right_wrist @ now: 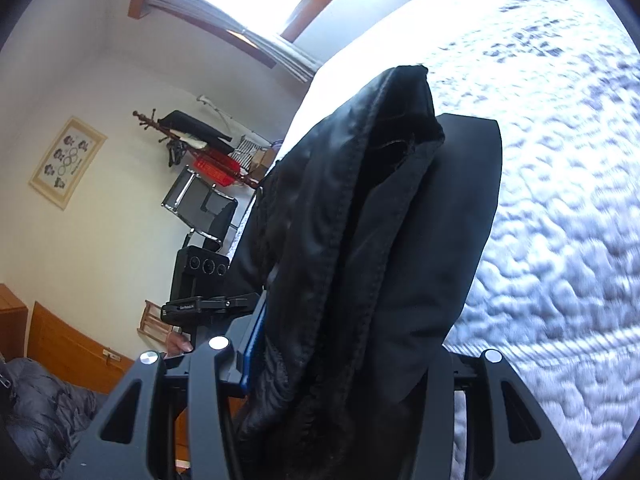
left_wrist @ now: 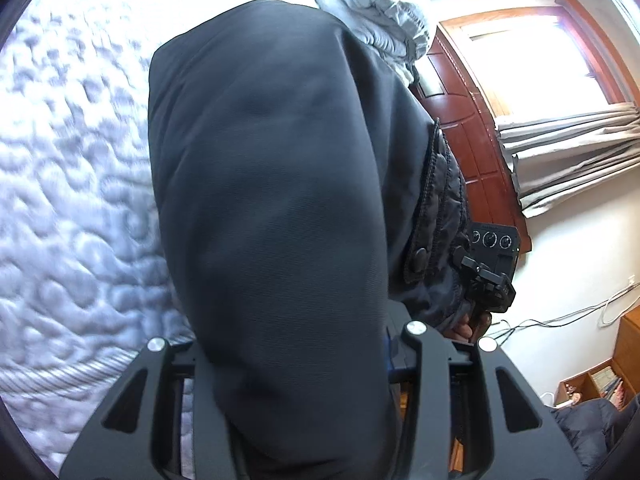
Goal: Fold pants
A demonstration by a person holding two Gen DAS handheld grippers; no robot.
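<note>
The black pants point(left_wrist: 272, 184) hang in the air above the bed, filling the middle of the left wrist view. My left gripper point(left_wrist: 296, 392) is shut on the pants, whose cloth covers its fingers. In the right wrist view the pants point(right_wrist: 360, 240) show a stitched hem and dark lining. My right gripper point(right_wrist: 340, 380) is shut on the pants too, with cloth bunched between its fingers. The other gripper shows in each view, at the right of the left wrist view point(left_wrist: 488, 280) and at the left of the right wrist view point(right_wrist: 204, 300).
A quilted white mattress point(left_wrist: 72, 200) lies below, also in the right wrist view point(right_wrist: 560, 200). A grey duvet point(left_wrist: 380, 4) is heaped at the bed's far end. A wooden headboard point(left_wrist: 472, 132), window and curtains point(left_wrist: 572, 152) stand beside it. A chair point(right_wrist: 200, 204) and coat rack point(right_wrist: 192, 136) stand by the wall.
</note>
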